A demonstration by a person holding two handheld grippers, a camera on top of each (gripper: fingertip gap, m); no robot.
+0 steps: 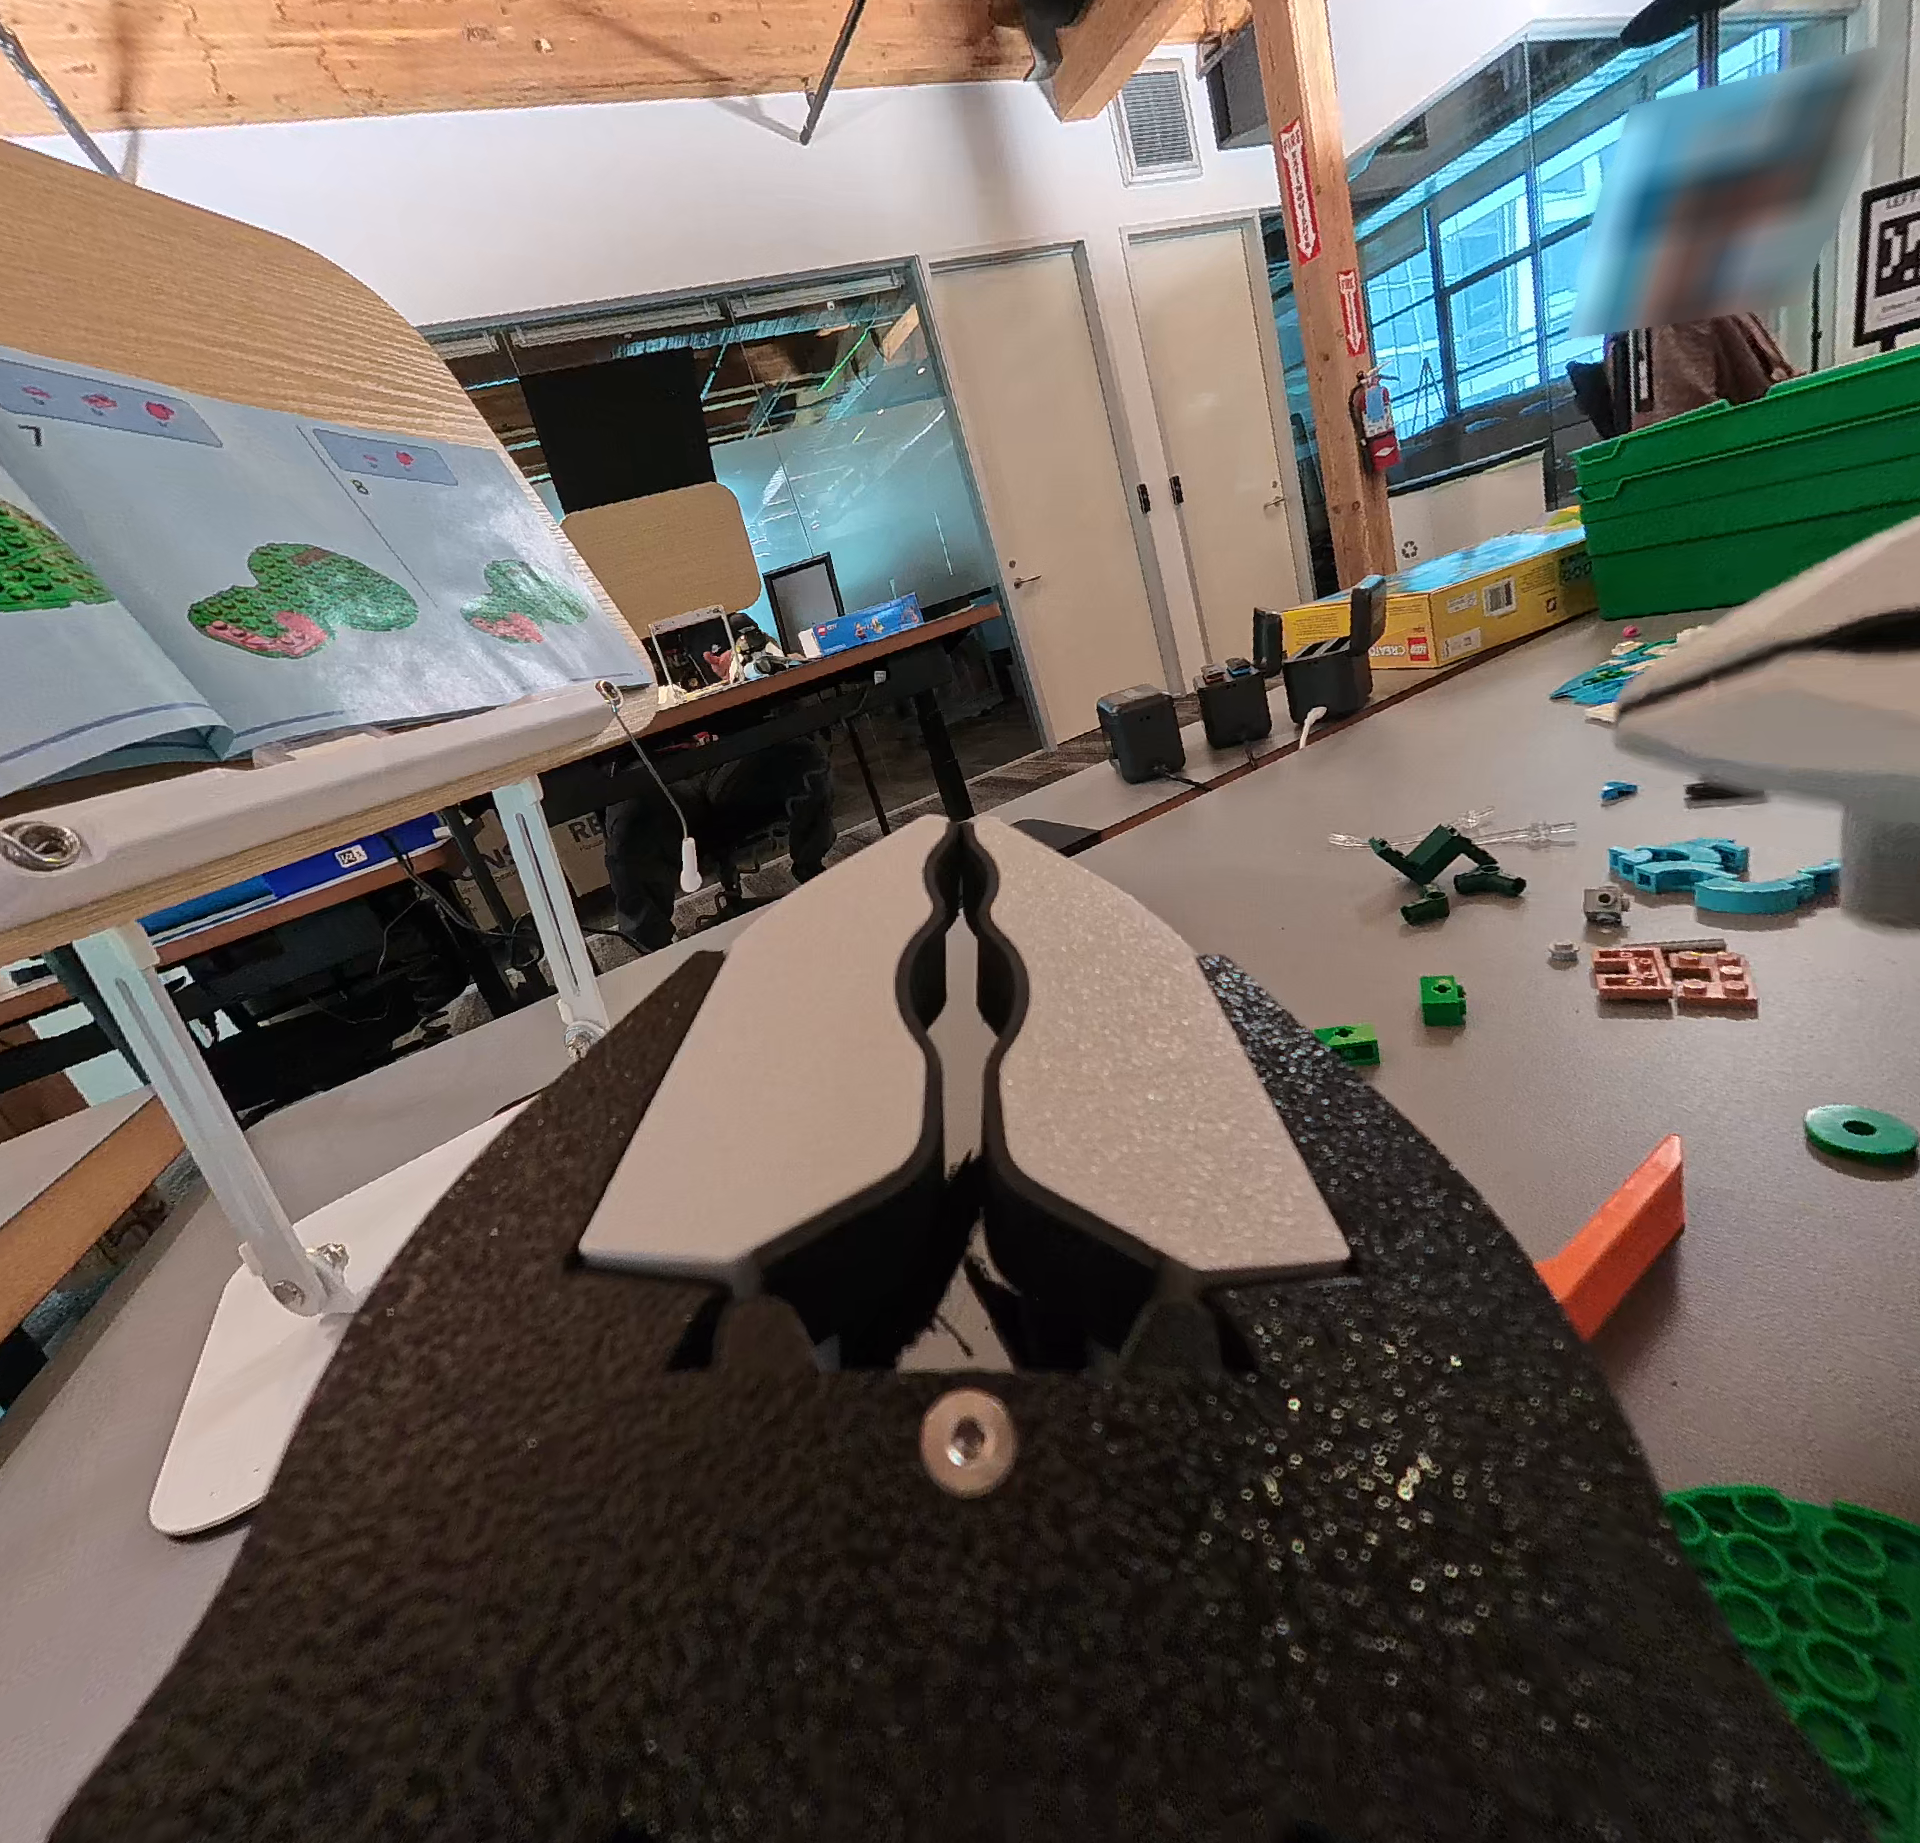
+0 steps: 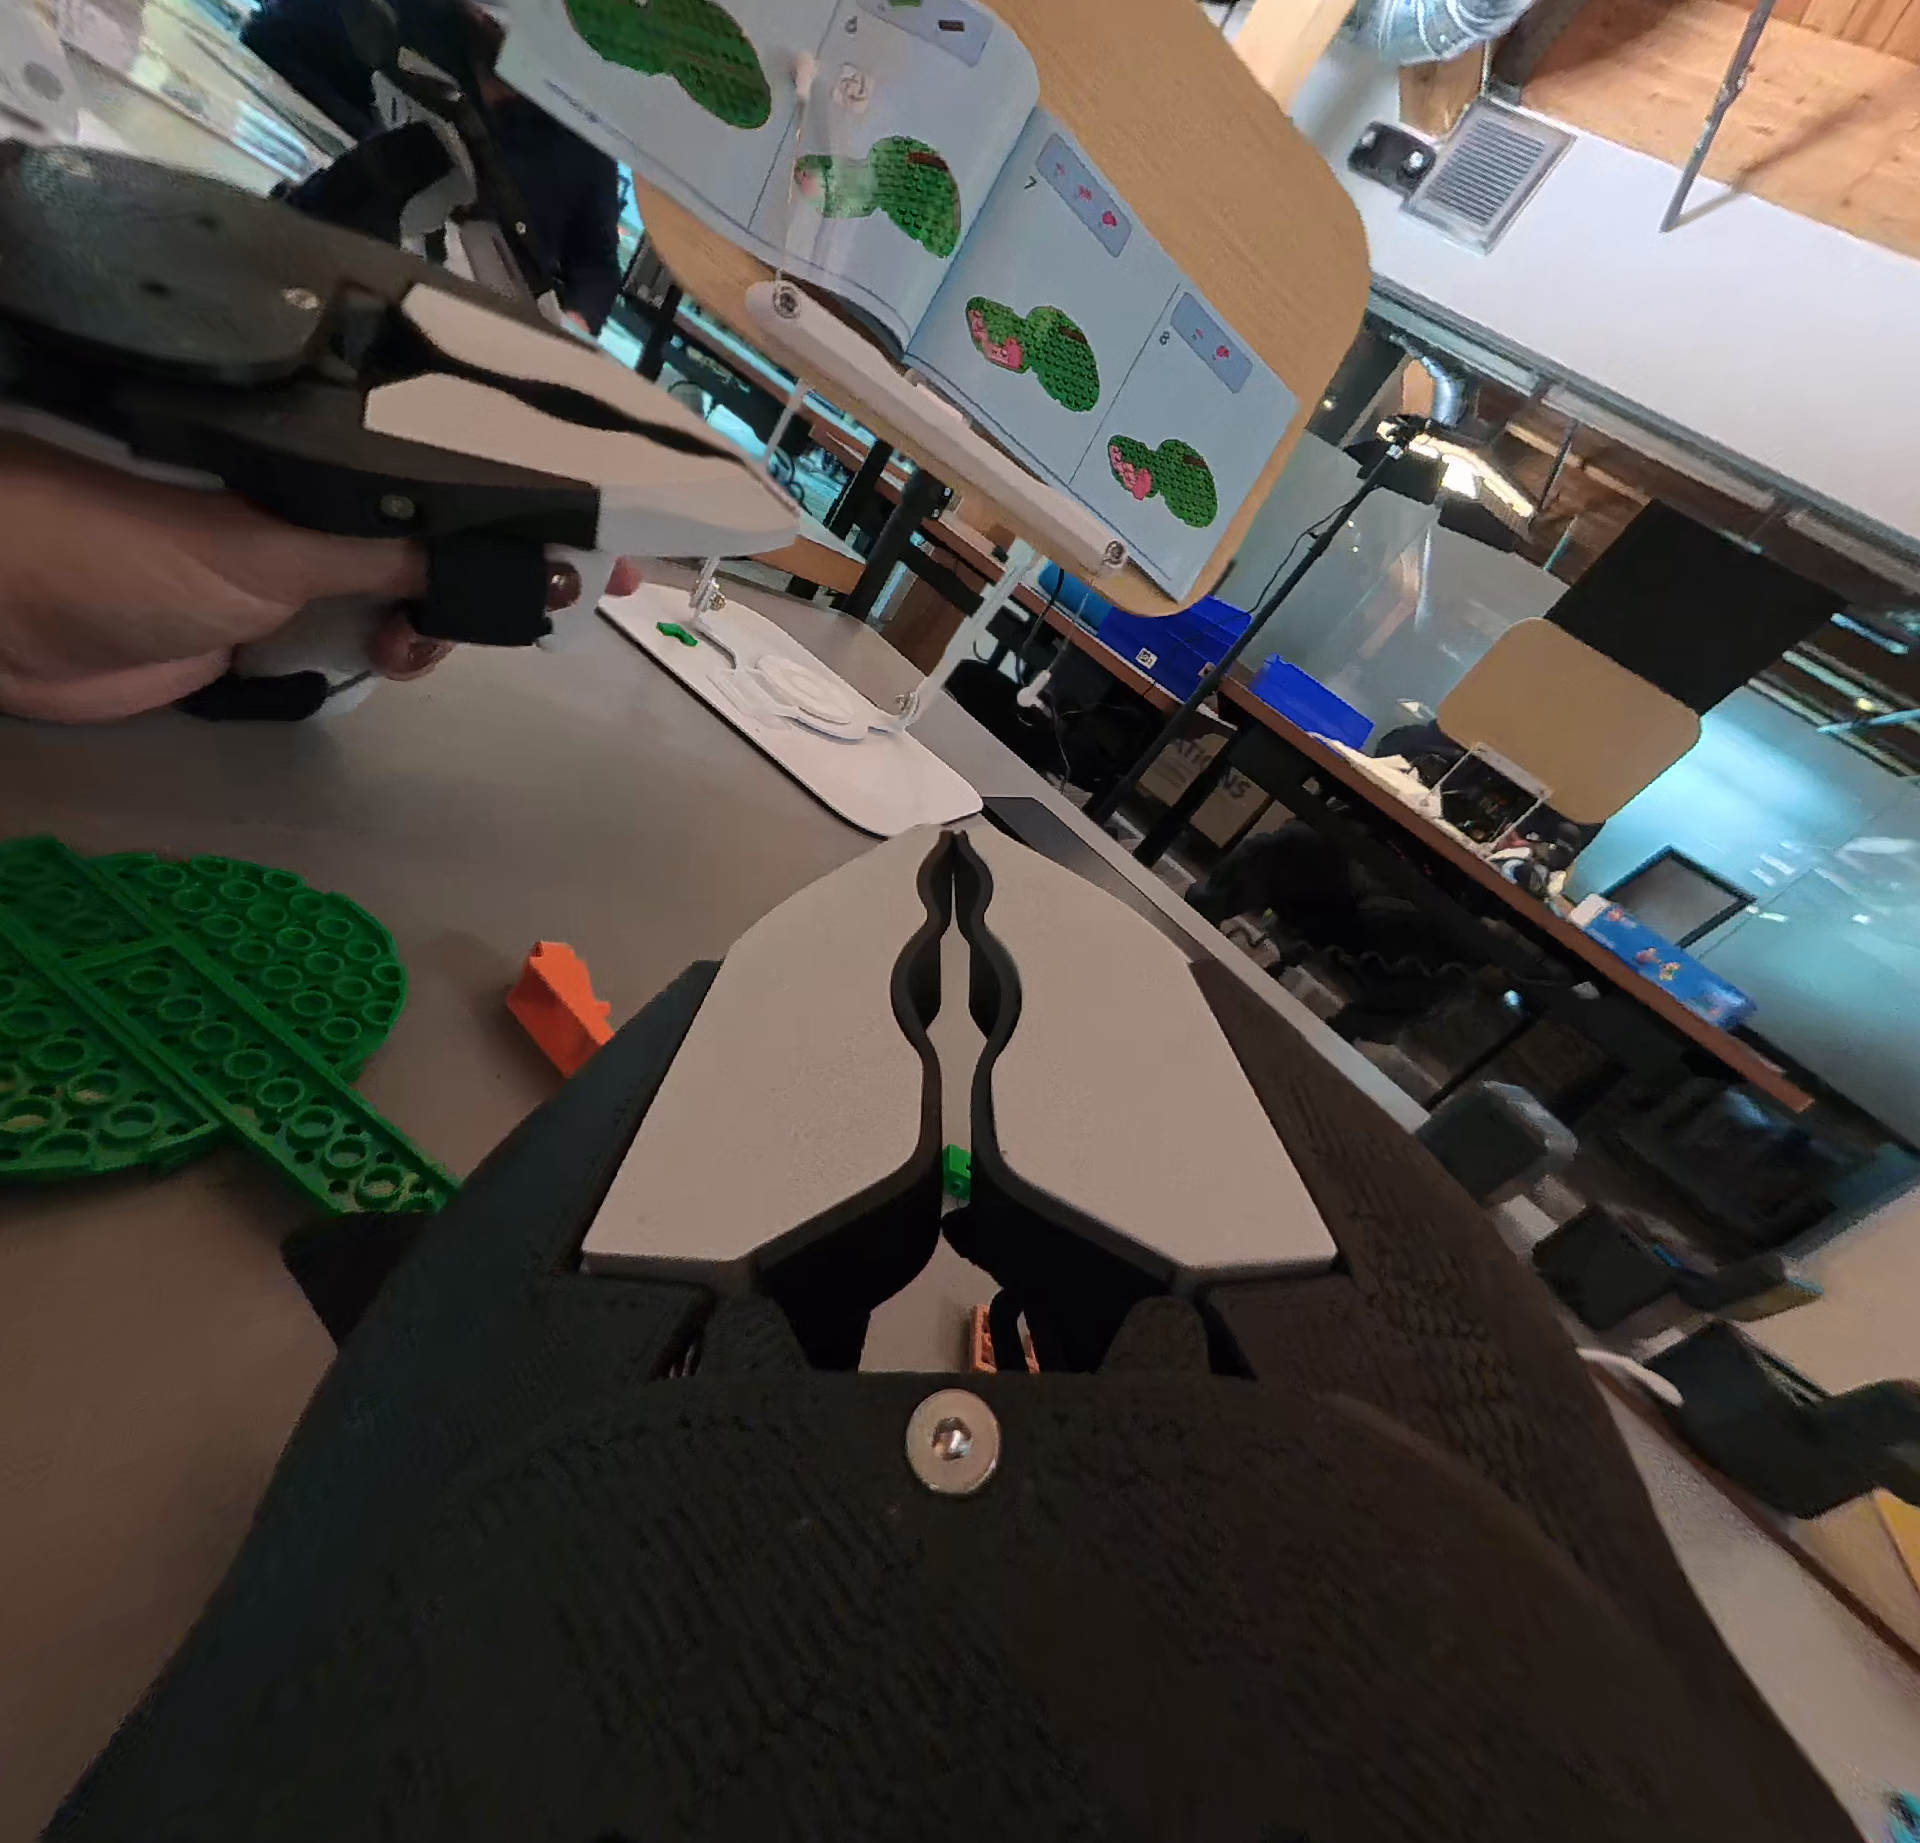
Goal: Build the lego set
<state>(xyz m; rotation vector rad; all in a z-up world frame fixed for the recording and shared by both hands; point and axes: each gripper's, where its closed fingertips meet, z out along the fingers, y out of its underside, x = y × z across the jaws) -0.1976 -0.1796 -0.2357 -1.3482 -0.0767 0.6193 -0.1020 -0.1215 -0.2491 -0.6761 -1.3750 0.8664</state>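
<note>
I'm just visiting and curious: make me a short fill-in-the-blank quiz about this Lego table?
1. The left gripper has its jaws ____.
2. The big round-edged baseplate lying upside down on the table is ____ in colour.
3. The open instruction booklet rests on a ____ stand.
4. The wedge-shaped brick separator near the baseplate is ____.

Missing words: shut; green; wooden; orange

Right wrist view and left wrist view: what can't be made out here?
- Green baseplate: right wrist view cuts it at the left edge; left wrist view shows only a corner behind the left gripper.
- Orange tool: partly hidden by the right gripper.
- Small green brick: only a sliver shows between the fingers.
- Pink plates: too small to count.
</note>
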